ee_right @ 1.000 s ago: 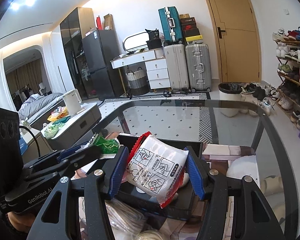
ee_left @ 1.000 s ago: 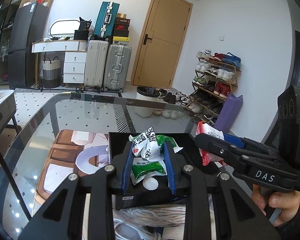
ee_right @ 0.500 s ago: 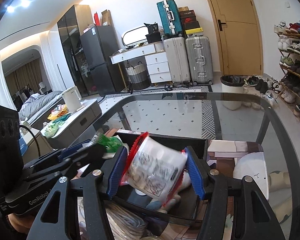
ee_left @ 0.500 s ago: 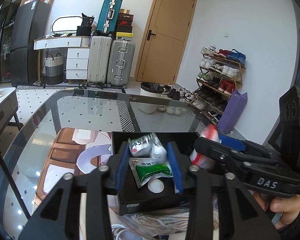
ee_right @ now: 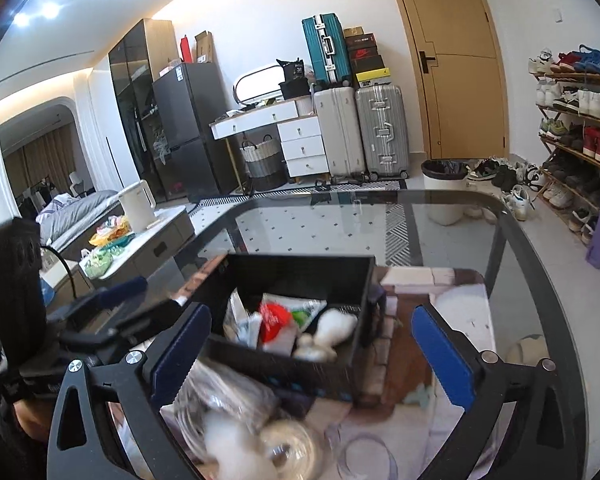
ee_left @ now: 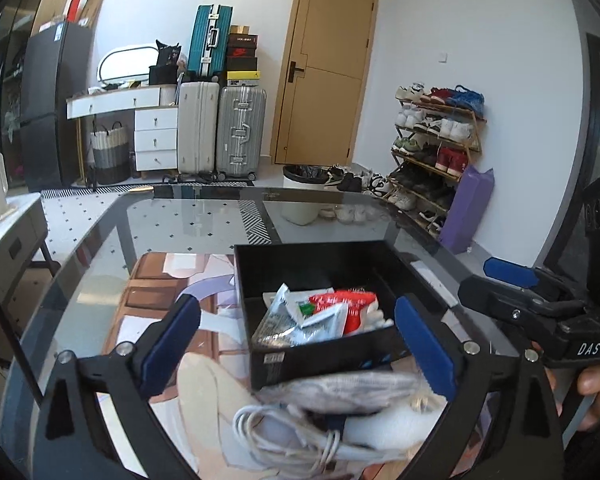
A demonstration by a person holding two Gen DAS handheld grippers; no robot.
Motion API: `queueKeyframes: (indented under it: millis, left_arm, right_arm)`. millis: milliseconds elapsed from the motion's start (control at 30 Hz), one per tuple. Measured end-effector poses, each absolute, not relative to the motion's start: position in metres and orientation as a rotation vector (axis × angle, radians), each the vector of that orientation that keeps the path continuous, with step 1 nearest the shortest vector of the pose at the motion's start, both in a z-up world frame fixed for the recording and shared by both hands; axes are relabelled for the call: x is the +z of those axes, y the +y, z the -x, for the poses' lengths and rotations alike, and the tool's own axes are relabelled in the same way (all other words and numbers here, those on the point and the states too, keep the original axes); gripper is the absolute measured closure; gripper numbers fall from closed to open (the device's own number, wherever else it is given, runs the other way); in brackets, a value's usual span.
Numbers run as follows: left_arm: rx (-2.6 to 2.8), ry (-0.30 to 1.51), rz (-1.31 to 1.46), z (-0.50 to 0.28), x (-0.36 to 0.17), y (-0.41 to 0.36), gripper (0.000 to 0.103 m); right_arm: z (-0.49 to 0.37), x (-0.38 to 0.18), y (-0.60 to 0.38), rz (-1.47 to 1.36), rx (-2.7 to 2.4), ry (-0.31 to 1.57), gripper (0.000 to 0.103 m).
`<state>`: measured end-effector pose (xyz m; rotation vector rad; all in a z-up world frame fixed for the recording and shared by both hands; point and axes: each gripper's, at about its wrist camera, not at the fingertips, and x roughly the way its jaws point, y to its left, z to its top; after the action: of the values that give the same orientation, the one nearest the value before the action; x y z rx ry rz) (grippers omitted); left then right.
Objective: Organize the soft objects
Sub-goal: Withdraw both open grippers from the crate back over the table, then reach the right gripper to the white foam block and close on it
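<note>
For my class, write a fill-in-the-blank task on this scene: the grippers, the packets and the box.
Both the left gripper and the right gripper have their jaws ____.
The red-and-white packet lies inside the ____ box.
The box stands on a ____ table.
Near the camera, in front of the box, lies a coiled white ____.

Missing words: open; black; glass; cable

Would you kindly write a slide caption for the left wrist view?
Open left gripper above a black box holding soft packets on the glass table.

White walls, wooden door [ee_left: 324, 76], shoe rack [ee_left: 436, 152]
</note>
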<state>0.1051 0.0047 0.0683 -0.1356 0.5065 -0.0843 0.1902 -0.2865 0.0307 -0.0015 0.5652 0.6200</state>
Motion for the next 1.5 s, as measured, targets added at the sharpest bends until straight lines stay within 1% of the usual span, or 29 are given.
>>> queueKeyframes:
  millis: [233,600,1133,1500]
  left_arm:
    - [-0.091,0.502,0.107,-0.084,0.067,0.007,0.004]
    - [-0.079,0.524,0.076,-0.061,0.059,0.005,0.004]
    - [-0.097,0.583,0.068,-0.059,0.046,0.008,0.004]
    - [-0.116,0.604,0.054,-0.06,0.044,0.008,0.004]
  right_arm:
    - [-0.169,0.009,-0.294,0.035,0.618,0.61,0.001]
    - [-0.139,0.0,-0.29,0.094,0.622,0.629,0.001]
    - [-0.134,-0.013,-0.284,0.155,0.62,0.717,0.001]
    - [-0.131,-0.016,-0.275,0.18,0.636,0.731,0.001]
